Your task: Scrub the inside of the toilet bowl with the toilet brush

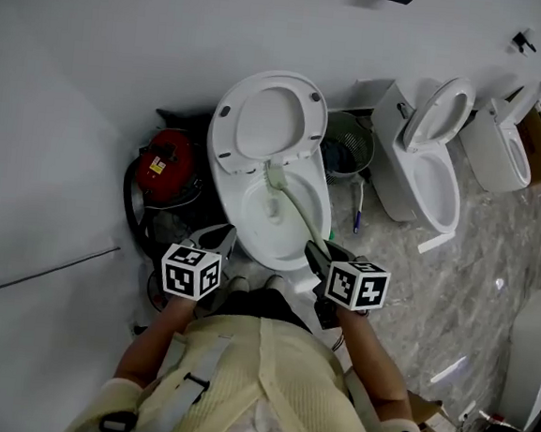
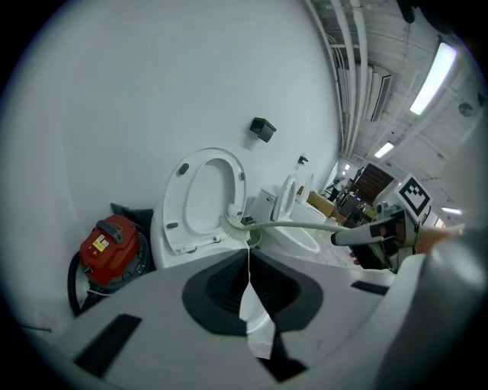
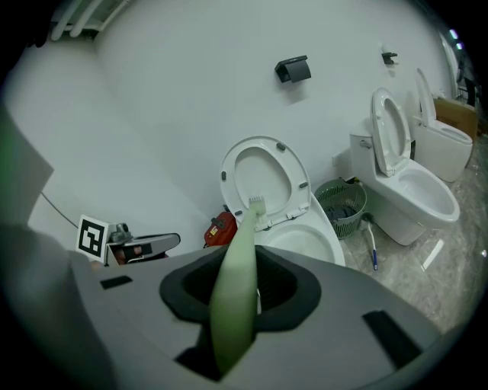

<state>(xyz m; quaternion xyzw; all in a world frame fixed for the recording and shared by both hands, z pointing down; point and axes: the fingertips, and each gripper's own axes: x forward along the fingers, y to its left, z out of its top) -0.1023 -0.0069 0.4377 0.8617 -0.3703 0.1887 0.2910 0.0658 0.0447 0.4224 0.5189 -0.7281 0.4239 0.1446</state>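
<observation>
Pinching toilet brush (image 1: 294, 212) by its far handle end with right gripper (image 1: 317, 255) | head sits in toilet bowl (image 1: 323, 194) | left gripper (image 1: 219, 244) pressed together, empty | looks light, slightly bendy, likely slippery

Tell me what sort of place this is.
Probably a toilet showroom or test hall: three toilets line one wall, a red vacuum cleaner sits beside the nearest, and pipes run overhead.

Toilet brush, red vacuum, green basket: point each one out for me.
Toilet brush (image 1: 296, 213), head view, middle of the handle.
Vacuum (image 1: 165, 162), head view, red top.
Basket (image 3: 345, 217), right gripper view, mesh wall.
</observation>
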